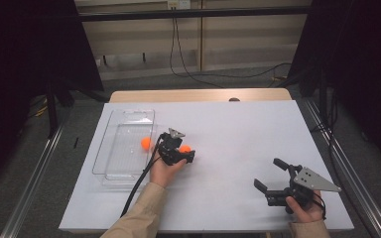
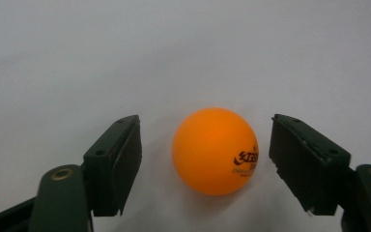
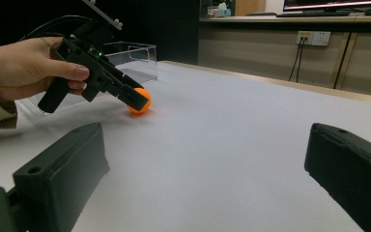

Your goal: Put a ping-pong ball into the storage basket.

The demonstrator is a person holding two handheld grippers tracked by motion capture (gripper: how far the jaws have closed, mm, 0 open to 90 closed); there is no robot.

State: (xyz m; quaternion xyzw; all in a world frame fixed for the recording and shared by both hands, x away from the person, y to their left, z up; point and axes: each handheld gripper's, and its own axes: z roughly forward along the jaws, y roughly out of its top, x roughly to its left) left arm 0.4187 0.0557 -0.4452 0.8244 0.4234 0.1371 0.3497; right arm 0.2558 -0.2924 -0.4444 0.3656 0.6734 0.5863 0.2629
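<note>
black jaws, orange ball [image 2: 214,151], dark logo print

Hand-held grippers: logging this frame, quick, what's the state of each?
Left hand-held gripper: open, jaws either side of the orange ball, not touching.
Right hand-held gripper: open, empty.

Ball [image 1: 185,148] half behind left gripper [image 1: 182,150] — logo print [image 2: 246,162] too small

Orange ball [image 2: 214,151] on white table [image 2: 125,58], between parted fingers [image 2: 118,164], untouched.
</note>
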